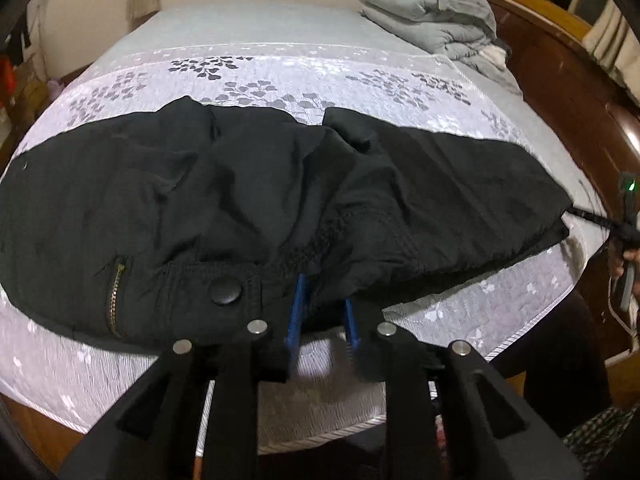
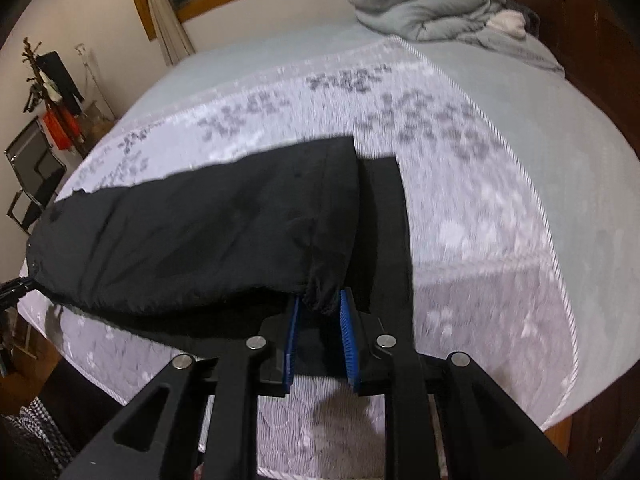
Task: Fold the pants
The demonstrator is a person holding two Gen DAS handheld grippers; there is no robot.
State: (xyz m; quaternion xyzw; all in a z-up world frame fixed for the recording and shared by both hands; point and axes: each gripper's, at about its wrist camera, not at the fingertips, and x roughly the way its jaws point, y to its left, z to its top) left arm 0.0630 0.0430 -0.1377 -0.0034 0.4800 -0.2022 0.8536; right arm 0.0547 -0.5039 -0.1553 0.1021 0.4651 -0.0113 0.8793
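Note:
Black pants [image 1: 248,192] lie across the near part of the bed, waist with snap button [image 1: 225,292] and zip pocket at the left, legs to the right. My left gripper [image 1: 322,300] has its blue pads on either side of the waistband edge, cloth between them. In the right wrist view the pant leg [image 2: 200,232] runs left, its gathered cuff [image 2: 322,294] between the blue pads of my right gripper [image 2: 320,312], pads a little apart. The right gripper also shows in the left wrist view [image 1: 624,236] at the far right.
The bed has a white and lilac leaf-print cover [image 1: 280,80]. A folded grey duvet [image 1: 432,12] lies at the far right corner. A dark wooden bed frame [image 1: 560,80] runs along the right. A chair [image 2: 32,184] and clothes rack stand at the left.

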